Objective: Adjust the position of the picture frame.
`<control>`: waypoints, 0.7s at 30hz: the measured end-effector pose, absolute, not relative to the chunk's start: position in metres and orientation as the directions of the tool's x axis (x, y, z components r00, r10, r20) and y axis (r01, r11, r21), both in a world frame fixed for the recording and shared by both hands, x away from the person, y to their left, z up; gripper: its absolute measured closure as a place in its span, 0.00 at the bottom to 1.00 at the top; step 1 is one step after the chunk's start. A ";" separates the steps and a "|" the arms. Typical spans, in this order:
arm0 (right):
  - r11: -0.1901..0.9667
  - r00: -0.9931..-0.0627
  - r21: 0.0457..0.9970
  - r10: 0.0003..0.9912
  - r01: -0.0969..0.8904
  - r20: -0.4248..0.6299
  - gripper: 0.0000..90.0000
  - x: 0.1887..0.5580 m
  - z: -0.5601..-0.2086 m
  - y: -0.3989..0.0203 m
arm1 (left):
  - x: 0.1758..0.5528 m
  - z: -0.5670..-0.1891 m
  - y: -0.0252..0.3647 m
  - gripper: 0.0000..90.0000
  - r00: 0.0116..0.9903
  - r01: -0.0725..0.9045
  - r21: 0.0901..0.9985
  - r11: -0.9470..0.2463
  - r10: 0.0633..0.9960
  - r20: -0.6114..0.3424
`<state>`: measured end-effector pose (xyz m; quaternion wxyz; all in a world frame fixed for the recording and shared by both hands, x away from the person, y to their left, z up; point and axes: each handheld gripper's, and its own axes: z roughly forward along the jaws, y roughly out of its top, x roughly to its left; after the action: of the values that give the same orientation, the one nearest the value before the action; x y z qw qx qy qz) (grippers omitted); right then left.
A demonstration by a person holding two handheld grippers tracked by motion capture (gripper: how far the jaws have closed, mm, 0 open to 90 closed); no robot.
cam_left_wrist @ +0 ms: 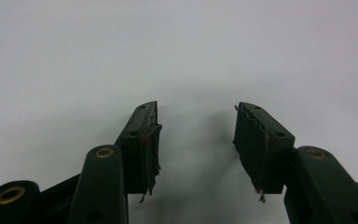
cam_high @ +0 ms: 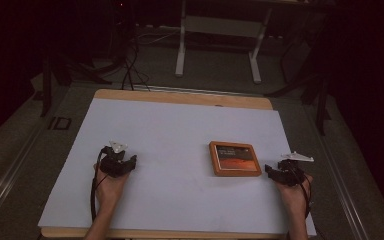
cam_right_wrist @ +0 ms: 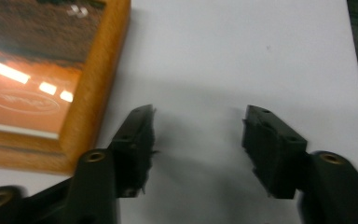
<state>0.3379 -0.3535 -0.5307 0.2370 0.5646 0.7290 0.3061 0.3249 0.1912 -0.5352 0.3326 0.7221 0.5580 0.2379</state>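
We see a wooden-framed picture (cam_high: 235, 158) lying flat on the white tabletop (cam_high: 170, 130), right of centre. Our right claw (cam_high: 271, 170) rests just beside its right edge, jaws spread wide and holding nothing. Our left claw (cam_high: 130, 161) sits well apart at the left, likewise wide and empty.

Nothing can be read: the wooden-framed picture (cam_high: 235, 158) on the counter carries pale lettering near its top and an oval mark with letters lower down, all too blurred to read
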 end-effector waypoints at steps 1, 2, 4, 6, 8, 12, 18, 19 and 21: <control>0.179 -0.263 0.738 0.965 0.651 -0.002 0.50 0.337 -0.527 -0.352 | 0.323 -0.532 0.191 0.56 0.274 0.639 0.757 -0.136 0.960 -0.059; 0.181 -0.272 0.746 0.962 0.641 0.000 0.51 0.337 -0.524 -0.352 | 0.322 -0.531 0.191 0.56 0.283 0.636 0.759 -0.141 0.957 -0.060; 0.170 -0.280 0.764 0.960 0.623 0.014 0.52 0.335 -0.521 -0.351 | 0.319 -0.529 0.188 0.55 0.300 0.626 0.765 -0.149 0.952 -0.060; 0.171 -0.290 0.770 0.957 0.615 0.019 0.52 0.334 -0.520 -0.350 | 0.318 -0.528 0.187 0.55 0.308 0.621 0.769 -0.151 0.949 -0.062; 0.160 -0.316 0.782 0.947 0.603 0.050 0.52 0.333 -0.518 -0.350 | 0.316 -0.525 0.183 0.54 0.332 0.611 0.776 -0.155 0.941 -0.073; 0.150 -0.370 0.798 0.924 0.584 0.098 0.54 0.332 -0.515 -0.349 | 0.312 -0.518 0.175 0.53 0.364 0.591 0.789 -0.169 0.928 -0.075; 0.184 -0.402 0.798 0.912 0.574 0.079 0.58 0.331 -0.513 -0.342 | 0.303 -0.511 0.165 0.52 0.390 0.561 0.812 -0.159 0.917 -0.089; 0.188 -0.406 0.798 0.911 0.572 0.076 0.59 0.331 -0.513 -0.341 | 0.301 -0.511 0.163 0.52 0.391 0.562 0.814 -0.145 0.914 -0.107; 0.197 -0.412 0.799 0.908 0.568 0.070 0.61 0.329 -0.513 -0.339 | 0.298 -0.512 0.157 0.53 0.395 0.556 0.819 -0.140 0.912 -0.112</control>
<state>0.3290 -0.3388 -0.5131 0.2162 0.4970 0.7426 0.3934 0.2982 0.1568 -0.5122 0.4159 0.7242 0.5068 0.2137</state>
